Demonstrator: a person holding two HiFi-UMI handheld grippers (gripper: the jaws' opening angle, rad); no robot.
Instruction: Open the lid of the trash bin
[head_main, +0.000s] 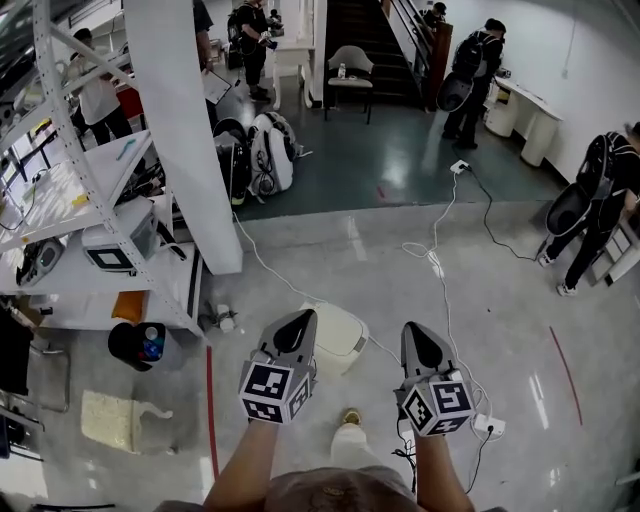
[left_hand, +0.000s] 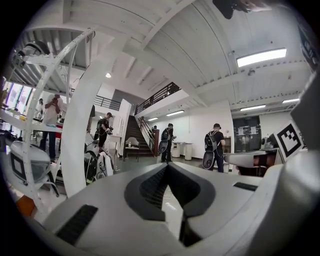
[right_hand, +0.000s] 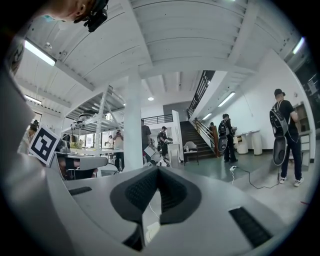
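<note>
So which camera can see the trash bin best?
The head view: the trash bin sits on the floor, lid down, partly behind the left gripper. Both gripper views look far ahead, past it, so they show little or nothing of it.

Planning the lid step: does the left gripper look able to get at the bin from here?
Probably yes. The bin stands just beyond the left gripper, with nothing between them in the head view. The jaws are shut and empty, aimed level rather than downward, so it would have to dip first.

In the head view, the left gripper (head_main: 300, 318) hides the left side of the trash bin (head_main: 342, 338).
</note>
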